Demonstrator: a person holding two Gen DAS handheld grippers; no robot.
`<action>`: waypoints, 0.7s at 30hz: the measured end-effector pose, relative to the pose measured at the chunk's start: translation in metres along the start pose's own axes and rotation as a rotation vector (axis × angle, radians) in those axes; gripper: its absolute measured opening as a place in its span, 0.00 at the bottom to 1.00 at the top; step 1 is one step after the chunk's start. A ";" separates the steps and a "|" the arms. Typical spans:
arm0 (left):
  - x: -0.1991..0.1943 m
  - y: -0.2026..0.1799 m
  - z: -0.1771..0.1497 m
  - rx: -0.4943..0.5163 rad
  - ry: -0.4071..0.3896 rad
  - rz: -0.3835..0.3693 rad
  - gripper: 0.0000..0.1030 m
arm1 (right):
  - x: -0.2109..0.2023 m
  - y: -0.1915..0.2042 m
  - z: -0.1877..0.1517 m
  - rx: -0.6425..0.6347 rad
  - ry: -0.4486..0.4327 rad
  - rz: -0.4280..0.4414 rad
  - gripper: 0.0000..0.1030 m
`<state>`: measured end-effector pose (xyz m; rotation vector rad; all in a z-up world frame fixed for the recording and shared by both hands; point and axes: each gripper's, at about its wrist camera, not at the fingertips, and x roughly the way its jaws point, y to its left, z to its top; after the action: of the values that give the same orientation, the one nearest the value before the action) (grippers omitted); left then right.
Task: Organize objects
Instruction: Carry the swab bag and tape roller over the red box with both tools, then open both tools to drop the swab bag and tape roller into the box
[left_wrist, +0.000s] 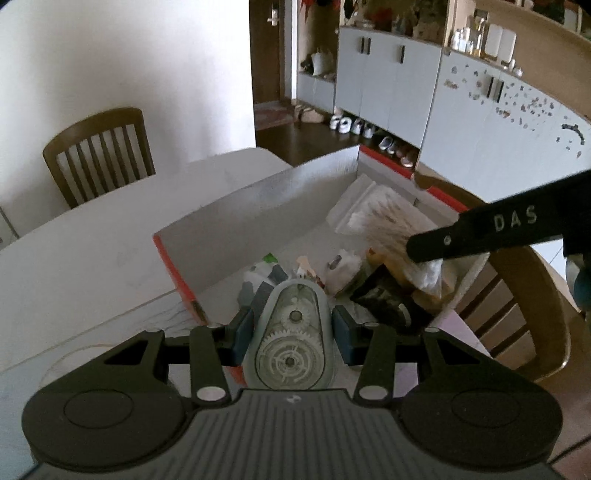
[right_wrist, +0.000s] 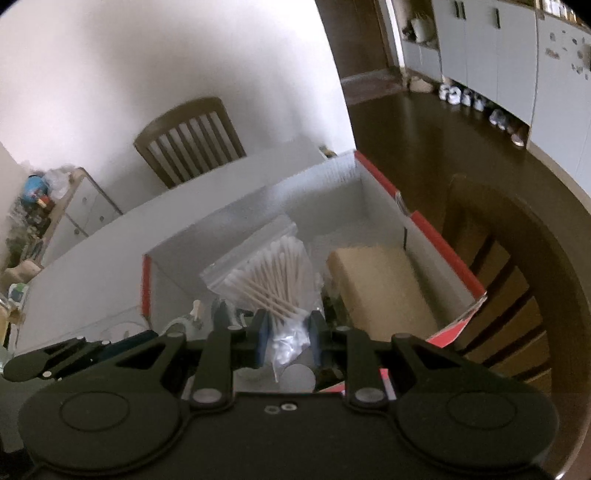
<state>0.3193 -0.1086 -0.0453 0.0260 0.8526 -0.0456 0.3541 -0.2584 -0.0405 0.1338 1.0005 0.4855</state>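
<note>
My left gripper (left_wrist: 291, 328) is shut on a clear correction tape dispenser (left_wrist: 291, 332) with white gears showing, held over the near end of a red box with a white inside (left_wrist: 258, 188). My right gripper (right_wrist: 286, 336) is shut on the lower end of a zip bag of cotton swabs (right_wrist: 273, 280), which hangs above the same box (right_wrist: 436, 240). In the left wrist view, one black right finger (left_wrist: 480, 229) reaches in from the right beside the swab bag (left_wrist: 380, 218). Several small packets and a black pouch (left_wrist: 384, 299) lie in the box.
The box stands on a white table (left_wrist: 92, 240). A tan cardboard piece (right_wrist: 380, 284) lies in its right half. One wooden chair (left_wrist: 99, 158) stands behind the table, another (left_wrist: 517, 295) close to the box's right side. Grey cabinets and shoes line the far wall.
</note>
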 end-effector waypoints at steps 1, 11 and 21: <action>0.004 -0.001 0.001 -0.001 0.007 0.003 0.43 | 0.005 -0.001 -0.001 0.004 0.014 -0.001 0.22; 0.046 -0.012 0.006 0.022 0.101 0.027 0.42 | 0.040 -0.011 -0.008 0.037 0.095 -0.038 0.22; 0.059 -0.018 0.002 0.068 0.149 0.038 0.42 | 0.039 -0.012 -0.005 0.003 0.110 -0.010 0.26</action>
<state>0.3591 -0.1284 -0.0885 0.1107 0.9994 -0.0378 0.3710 -0.2518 -0.0779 0.1057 1.1096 0.4862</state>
